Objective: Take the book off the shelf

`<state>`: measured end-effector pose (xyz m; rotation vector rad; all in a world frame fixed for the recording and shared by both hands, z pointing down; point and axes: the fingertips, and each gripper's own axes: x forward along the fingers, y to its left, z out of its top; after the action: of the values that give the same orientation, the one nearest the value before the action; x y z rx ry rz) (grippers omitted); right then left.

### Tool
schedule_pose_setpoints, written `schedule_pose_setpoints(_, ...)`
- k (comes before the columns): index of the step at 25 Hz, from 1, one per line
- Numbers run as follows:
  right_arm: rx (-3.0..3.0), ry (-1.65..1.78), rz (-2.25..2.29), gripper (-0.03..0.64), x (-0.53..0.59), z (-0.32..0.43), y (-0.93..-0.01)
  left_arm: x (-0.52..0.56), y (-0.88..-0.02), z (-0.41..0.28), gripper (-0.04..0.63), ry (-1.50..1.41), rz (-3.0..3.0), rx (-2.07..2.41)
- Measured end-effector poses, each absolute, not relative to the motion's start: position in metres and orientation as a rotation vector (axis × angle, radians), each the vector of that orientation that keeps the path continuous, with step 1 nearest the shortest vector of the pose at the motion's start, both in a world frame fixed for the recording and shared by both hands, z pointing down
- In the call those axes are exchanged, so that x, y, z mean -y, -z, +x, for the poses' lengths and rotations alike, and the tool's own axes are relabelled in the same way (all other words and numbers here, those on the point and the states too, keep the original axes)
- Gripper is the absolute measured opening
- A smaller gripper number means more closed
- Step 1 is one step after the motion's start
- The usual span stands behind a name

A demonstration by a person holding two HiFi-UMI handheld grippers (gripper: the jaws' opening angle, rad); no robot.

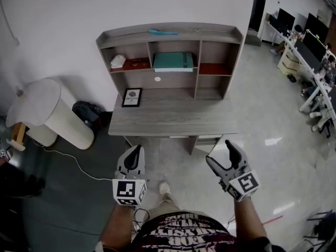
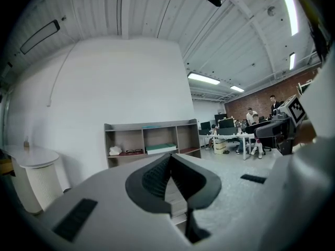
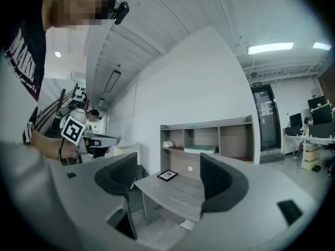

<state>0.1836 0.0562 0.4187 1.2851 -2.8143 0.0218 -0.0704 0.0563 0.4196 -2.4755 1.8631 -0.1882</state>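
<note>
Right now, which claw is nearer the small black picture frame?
Left. The left claw is straight before the small black picture frame; the right claw stands off to its right.

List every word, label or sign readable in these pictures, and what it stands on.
No text reads clearly.
Black-framed picture on grey wooden desk: lettering too small.
Person's black T-shirt: white print blurred.
Green sign above the doorway: too small.

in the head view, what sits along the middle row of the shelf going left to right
white crumpled thing → glasses → teal book → red pad in the right compartment
</note>
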Motion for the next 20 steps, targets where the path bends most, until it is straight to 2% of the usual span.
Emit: schedule_pose_setpoints(20, 2.794, -0.064, 1.329, 0.373, 0.1, 0.098, -0.407, 0.107, -0.425, -0.144, 0.005, 0.177, -2.579, -1.796)
